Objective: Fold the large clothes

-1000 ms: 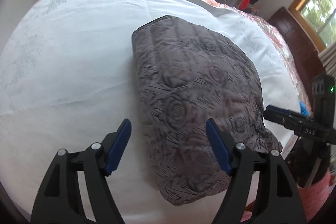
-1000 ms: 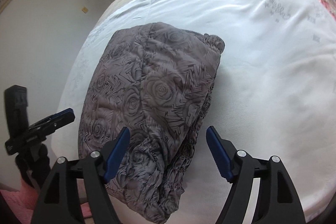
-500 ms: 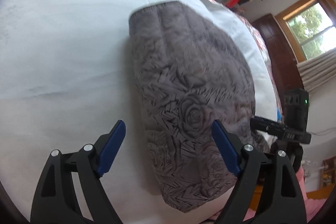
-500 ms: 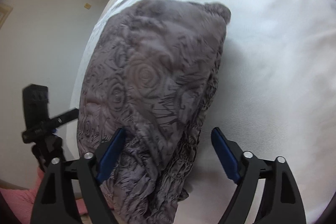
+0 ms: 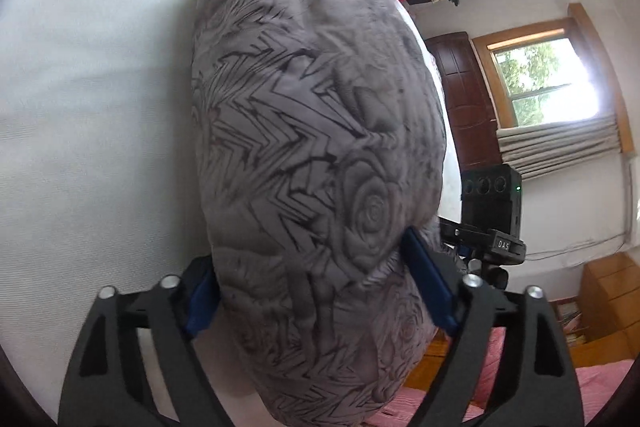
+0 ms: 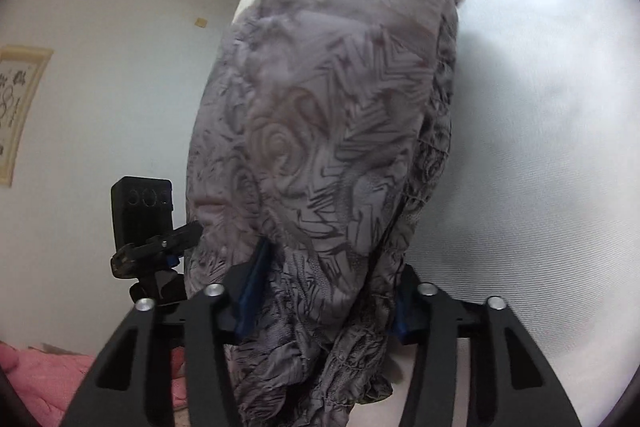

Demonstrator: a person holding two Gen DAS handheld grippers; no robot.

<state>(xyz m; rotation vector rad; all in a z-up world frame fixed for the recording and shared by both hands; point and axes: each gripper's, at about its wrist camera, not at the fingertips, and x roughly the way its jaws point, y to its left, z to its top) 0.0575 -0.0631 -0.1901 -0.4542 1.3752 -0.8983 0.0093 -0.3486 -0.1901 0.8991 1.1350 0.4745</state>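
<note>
I am looking across a bed under a white sheet [image 5: 92, 115] in a bedroom; in the left view, timber-framed windows [image 5: 548, 83] and a dark wooden cabinet [image 5: 464, 99] are standing beyond the far side of the folded garment, and a pink cover [image 5: 600, 383] is showing below it.

The folded garment [image 5: 316, 131], a grey quilted piece printed with roses and zigzags, is lying on the sheet as a thick bundle, its near end overhanging the bed's edge toward me.

My left gripper [image 5: 316, 295] is straddling that near end. Its jaws have just been closing a little, yet they are standing wide, and the blue pads [image 5: 424, 287] are sitting against either flank of the bundle. I cannot tell whether they are really squeezing it or only bracketing it.

My right gripper [image 6: 320, 299] is working the same near end from the other side. Its jaws have just been closing sharply, and the pads [image 6: 252, 291] are pressing into the gathered, crumpled layers of the garment [image 6: 328, 131], which are bunching and spilling down between the fingers.

Each gripper is showing in the other's view just beside the bundle: the right one [image 5: 488, 227] past its right flank, the left one [image 6: 148, 227] past its left flank. A framed picture [image 6: 16, 111] is hanging on the pale wall beyond the garment's left side.
</note>
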